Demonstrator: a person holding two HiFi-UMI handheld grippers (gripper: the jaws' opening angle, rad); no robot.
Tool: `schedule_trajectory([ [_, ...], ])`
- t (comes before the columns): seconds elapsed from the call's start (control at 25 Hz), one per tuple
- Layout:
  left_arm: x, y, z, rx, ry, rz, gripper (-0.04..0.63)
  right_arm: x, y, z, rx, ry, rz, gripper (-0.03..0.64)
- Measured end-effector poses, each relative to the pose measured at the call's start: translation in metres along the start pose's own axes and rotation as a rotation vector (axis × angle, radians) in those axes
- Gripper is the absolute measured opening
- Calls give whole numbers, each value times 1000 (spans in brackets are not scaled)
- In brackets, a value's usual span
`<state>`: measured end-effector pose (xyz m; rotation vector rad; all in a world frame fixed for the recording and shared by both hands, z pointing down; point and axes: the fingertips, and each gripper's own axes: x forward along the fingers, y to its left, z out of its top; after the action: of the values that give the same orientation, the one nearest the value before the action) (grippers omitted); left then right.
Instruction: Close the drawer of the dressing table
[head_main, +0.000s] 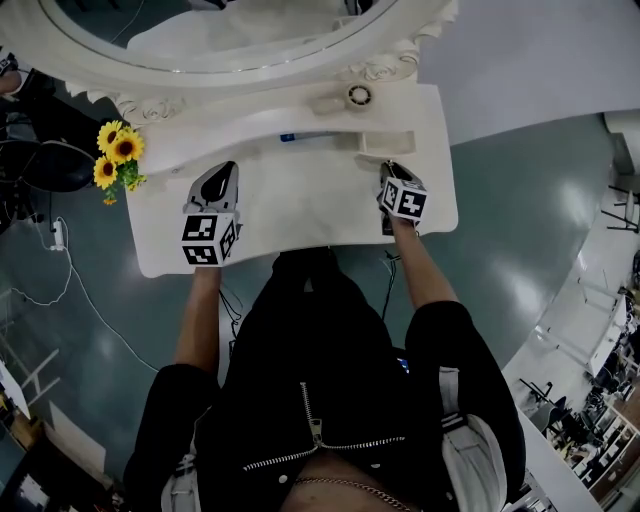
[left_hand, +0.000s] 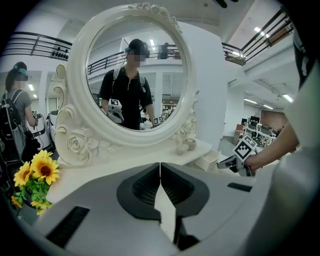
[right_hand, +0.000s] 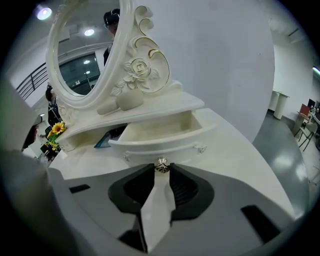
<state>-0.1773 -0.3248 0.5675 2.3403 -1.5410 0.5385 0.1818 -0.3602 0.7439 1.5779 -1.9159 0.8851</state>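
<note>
The white dressing table (head_main: 300, 205) has a small drawer (head_main: 385, 143) standing pulled out at its right, under the mirror shelf. In the right gripper view the open drawer (right_hand: 160, 132) is empty, and its metal knob (right_hand: 161, 165) sits between the tips of my right gripper (right_hand: 161, 169), which touch it on both sides. In the head view the right gripper (head_main: 390, 170) is at the drawer's front. My left gripper (head_main: 222, 172) hovers over the tabletop's left half, apart from the drawer. Its jaws (left_hand: 160, 165) are shut with nothing in them.
An oval mirror (head_main: 230, 40) in a carved frame stands at the table's back. Sunflowers (head_main: 118, 155) stick out at the left end. A small round jar (head_main: 359, 95) sits on the shelf, and a blue item (right_hand: 102, 141) lies under it. Cables (head_main: 70, 270) trail on the floor.
</note>
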Motion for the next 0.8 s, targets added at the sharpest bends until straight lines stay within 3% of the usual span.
schedule_trajectory([
  [0.8, 7, 6, 6, -21, -9, 35, 23, 10, 1, 19, -11, 18, 39, 100],
])
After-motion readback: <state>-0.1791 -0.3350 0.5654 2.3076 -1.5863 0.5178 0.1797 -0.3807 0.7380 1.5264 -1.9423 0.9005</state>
